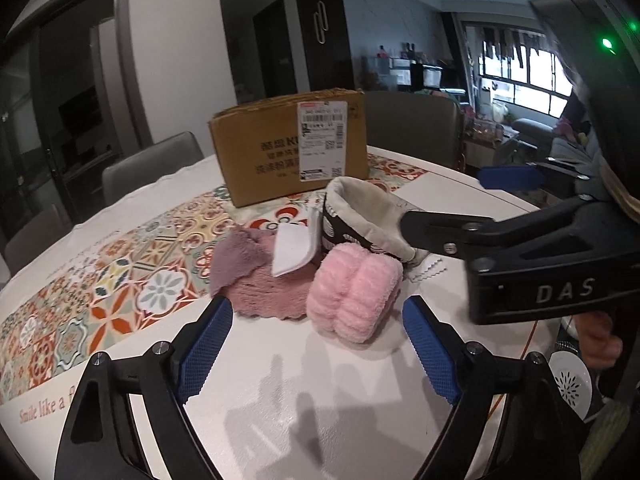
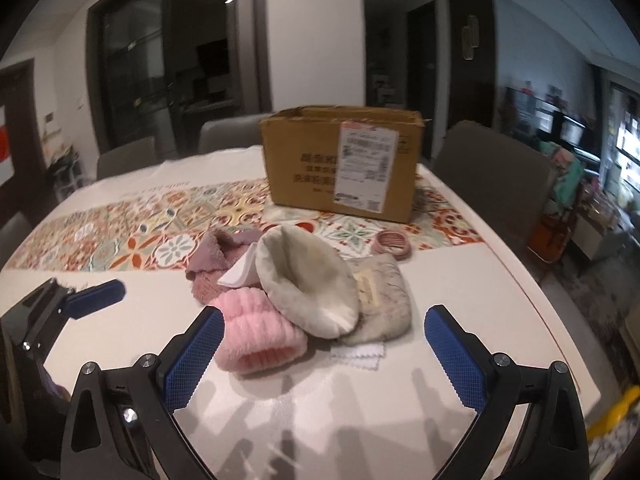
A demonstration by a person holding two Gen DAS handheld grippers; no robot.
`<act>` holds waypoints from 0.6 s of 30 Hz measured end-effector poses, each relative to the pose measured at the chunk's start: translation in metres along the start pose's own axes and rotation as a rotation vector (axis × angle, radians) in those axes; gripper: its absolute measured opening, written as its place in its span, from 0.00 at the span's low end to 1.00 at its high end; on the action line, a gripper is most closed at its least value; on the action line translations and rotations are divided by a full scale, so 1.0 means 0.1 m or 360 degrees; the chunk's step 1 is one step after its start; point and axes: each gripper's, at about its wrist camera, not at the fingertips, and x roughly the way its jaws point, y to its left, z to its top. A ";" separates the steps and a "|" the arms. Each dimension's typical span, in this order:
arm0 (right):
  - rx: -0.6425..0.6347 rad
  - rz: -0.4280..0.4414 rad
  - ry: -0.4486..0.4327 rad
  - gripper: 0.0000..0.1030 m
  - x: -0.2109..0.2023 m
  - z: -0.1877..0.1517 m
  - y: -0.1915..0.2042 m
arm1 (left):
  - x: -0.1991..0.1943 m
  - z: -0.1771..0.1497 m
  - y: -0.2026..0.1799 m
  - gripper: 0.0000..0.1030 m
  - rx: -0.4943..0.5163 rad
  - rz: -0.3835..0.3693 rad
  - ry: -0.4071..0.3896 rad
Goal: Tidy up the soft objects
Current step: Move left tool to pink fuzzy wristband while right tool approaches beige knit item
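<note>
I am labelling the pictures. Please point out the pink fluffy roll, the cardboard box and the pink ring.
pink fluffy roll [image 1: 354,294], left wrist view, ribbed front.
cardboard box [image 2: 304,160], right wrist view, front wall.
pink ring [image 2: 391,243], right wrist view, top face.

Left gripper [image 1: 318,354]: black frame with blue textured pads, jaws spread wide, nothing between them, held low and level.
Right gripper [image 2: 324,358]: same black-and-blue build, jaws wide apart, holding nothing.
Hand [image 1: 598,342]: wrapped around the right gripper's handle.
</note>
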 end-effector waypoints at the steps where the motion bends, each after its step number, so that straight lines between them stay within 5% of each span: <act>1: -0.0018 0.0009 0.0008 0.99 0.05 0.02 0.00 | 0.04 0.01 0.00 0.85 0.0001 -0.0016 0.0010; 18: -0.0171 0.0119 0.0177 0.99 0.64 0.19 0.03 | 0.48 0.02 0.03 0.72 0.0015 -0.0169 0.0179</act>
